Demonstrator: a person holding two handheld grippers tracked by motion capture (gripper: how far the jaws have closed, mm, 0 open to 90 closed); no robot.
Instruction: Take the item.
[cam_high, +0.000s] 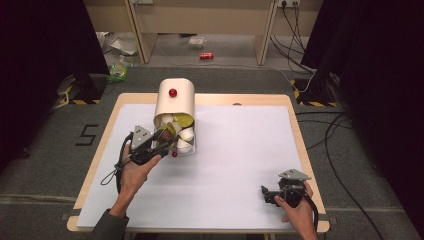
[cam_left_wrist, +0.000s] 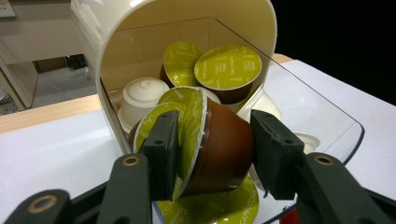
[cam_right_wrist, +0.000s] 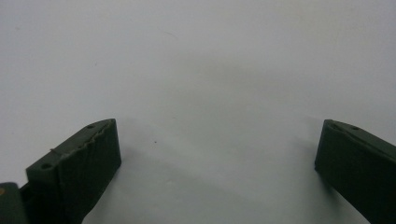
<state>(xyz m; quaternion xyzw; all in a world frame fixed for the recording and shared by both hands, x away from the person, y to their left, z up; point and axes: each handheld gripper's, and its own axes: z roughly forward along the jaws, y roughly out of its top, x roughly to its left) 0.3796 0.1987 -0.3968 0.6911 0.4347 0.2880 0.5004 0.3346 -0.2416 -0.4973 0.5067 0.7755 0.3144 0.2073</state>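
Observation:
A cream, round-topped capsule holder (cam_high: 175, 100) lies at the back left of the table, its clear drawer (cam_left_wrist: 327, 116) pulled out toward me. Inside are several capsules, some with green foil lids (cam_left_wrist: 229, 67) and some white (cam_left_wrist: 144, 93). My left gripper (cam_high: 159, 141) is at the drawer's mouth. In the left gripper view both pads of the left gripper (cam_left_wrist: 215, 135) press on a brown capsule (cam_left_wrist: 224, 154) with a green lid, held on its side. My right gripper (cam_high: 267, 194) rests near the front right corner. The right gripper (cam_right_wrist: 217, 154) is open over the bare white surface.
A white mat (cam_high: 240, 150) covers the wooden table. A small red knob (cam_high: 174, 154) sits at the drawer's front, and another (cam_high: 173, 92) on the holder's top. Beyond the table are a red can (cam_high: 206, 55) on the floor and cables (cam_high: 330, 135) at the right.

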